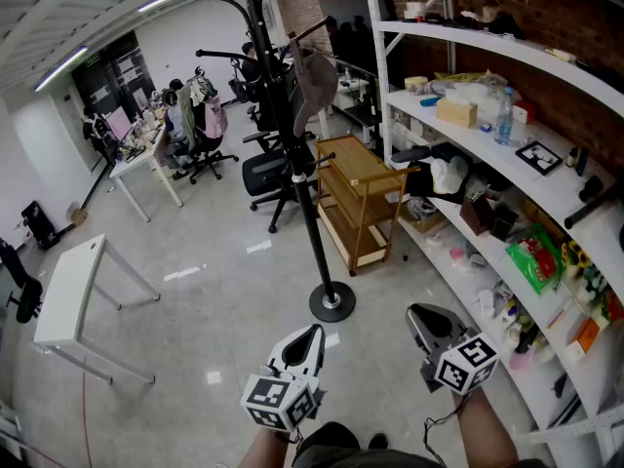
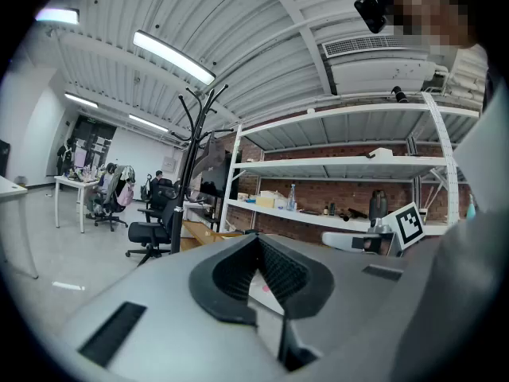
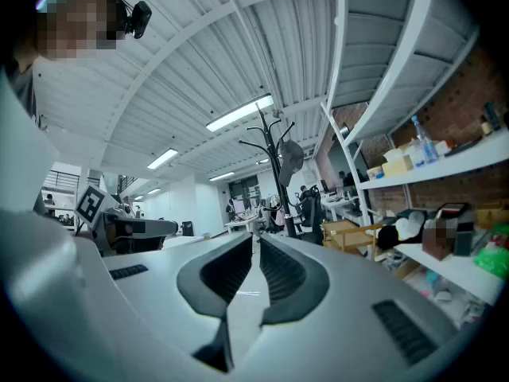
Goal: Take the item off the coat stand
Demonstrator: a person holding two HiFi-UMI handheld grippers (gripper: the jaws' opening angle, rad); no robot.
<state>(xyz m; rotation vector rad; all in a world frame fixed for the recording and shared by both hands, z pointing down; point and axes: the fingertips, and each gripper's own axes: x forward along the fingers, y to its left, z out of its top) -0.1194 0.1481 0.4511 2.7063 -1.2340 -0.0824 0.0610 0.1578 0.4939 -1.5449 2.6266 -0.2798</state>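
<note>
A black coat stand (image 1: 304,178) rises from a round base (image 1: 331,302) on the grey floor, ahead of me. A grey-brown cap (image 1: 314,81) hangs from one of its upper hooks. The cap also shows far off in the right gripper view (image 3: 292,156) and in the left gripper view (image 2: 209,161). My left gripper (image 1: 311,332) and right gripper (image 1: 416,313) are held low, short of the base and well below the cap. Both have their jaws shut with nothing between them. In the left gripper view the left gripper (image 2: 256,238) points at the shelving, and in the right gripper view the right gripper (image 3: 256,238) points at the stand.
White shelving (image 1: 492,135) packed with goods runs along the right wall. A wooden trolley (image 1: 359,198) stands just behind the stand, and a black office chair (image 1: 268,174) is close by. A white table (image 1: 73,286) is at the left; people sit at desks (image 1: 146,149) further back.
</note>
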